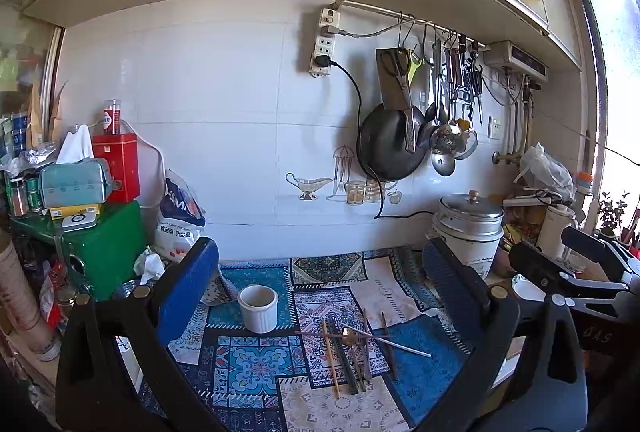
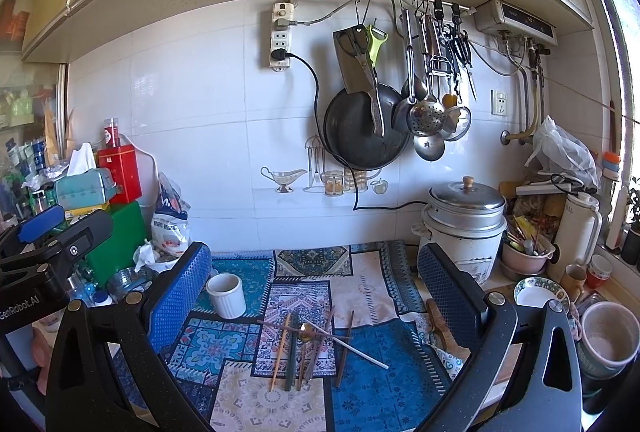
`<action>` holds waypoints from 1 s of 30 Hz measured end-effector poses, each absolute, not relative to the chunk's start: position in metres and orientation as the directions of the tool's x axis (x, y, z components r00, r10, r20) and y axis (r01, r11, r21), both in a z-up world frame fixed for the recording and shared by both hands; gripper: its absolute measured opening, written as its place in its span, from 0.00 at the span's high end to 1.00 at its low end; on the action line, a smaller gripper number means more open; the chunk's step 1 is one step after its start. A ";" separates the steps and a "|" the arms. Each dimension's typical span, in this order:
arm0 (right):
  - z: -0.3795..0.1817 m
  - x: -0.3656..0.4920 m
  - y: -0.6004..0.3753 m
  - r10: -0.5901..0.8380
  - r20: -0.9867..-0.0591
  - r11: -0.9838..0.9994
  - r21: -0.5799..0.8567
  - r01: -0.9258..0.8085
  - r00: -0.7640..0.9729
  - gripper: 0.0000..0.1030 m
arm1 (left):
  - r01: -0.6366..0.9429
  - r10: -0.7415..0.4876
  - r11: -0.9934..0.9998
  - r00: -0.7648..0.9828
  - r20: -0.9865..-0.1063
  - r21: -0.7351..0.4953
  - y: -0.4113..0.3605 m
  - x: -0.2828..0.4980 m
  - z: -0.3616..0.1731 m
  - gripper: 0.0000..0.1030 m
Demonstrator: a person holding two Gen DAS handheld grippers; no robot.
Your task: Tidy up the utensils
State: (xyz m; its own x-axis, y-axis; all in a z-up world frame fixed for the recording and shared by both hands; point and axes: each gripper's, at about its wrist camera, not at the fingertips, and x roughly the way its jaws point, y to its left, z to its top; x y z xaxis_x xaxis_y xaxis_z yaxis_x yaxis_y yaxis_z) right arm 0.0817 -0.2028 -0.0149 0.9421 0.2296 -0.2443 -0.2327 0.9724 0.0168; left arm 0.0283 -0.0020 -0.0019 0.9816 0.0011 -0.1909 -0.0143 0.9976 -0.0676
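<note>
A loose pile of chopsticks (image 1: 352, 356) (image 2: 308, 348) with a gold spoon (image 1: 349, 337) (image 2: 307, 332) and a white stick (image 1: 396, 343) (image 2: 360, 350) lies on the patterned mat (image 1: 256, 364) (image 2: 216, 348). To the left of the pile stands an empty white ribbed holder cup (image 1: 258, 308) (image 2: 226, 295). My left gripper (image 1: 320, 284) hangs open above the mat, nothing between its blue fingers (image 1: 188, 284). Wide open and empty too, my right gripper (image 2: 316, 284) hovers over the pile. Each gripper shows at the edge of the other's view.
A rice cooker (image 1: 470, 232) (image 2: 464, 220) stands at the back right, with bowls and cups (image 2: 608, 336) beside it. A green box (image 1: 100, 244), tissue box (image 1: 74, 182) and red tin (image 1: 118, 168) crowd the left. A pan (image 2: 366, 128) and utensils hang on the wall.
</note>
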 end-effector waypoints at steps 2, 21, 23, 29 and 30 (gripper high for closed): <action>-0.016 0.081 -0.204 0.231 -0.243 0.972 0.017 -0.234 0.942 0.00 | -0.013 -0.001 0.997 0.981 -0.194 -0.070 -0.001 0.031 -0.002 0.00; -0.085 0.173 -0.189 0.135 -0.438 0.980 -0.073 -0.185 0.889 0.00 | -0.114 0.057 0.985 0.920 -0.387 -0.127 0.035 0.124 -0.072 0.00; -0.101 0.190 -0.187 0.113 -0.484 0.977 -0.105 -0.186 0.868 0.00 | -0.143 0.080 0.983 0.898 -0.432 -0.115 0.039 0.141 -0.089 0.00; -0.143 0.238 -0.183 0.127 -0.601 0.957 -0.135 -0.257 0.789 0.01 | -0.163 0.117 0.986 0.840 -0.530 -0.042 0.046 0.187 -0.137 0.00; -0.147 0.244 -0.182 0.138 -0.614 0.951 -0.137 -0.276 0.777 0.01 | -0.160 0.113 0.986 0.827 -0.550 -0.039 0.047 0.195 -0.145 0.00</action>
State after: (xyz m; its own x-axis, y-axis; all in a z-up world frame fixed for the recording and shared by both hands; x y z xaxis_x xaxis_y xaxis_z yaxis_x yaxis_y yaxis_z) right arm 0.2444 -0.1816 -0.1475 0.7774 0.1376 -0.6138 -0.2762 0.9513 -0.1366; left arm 0.1949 0.0466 -0.1450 0.8274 0.1126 -0.5502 -0.1604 0.9863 -0.0395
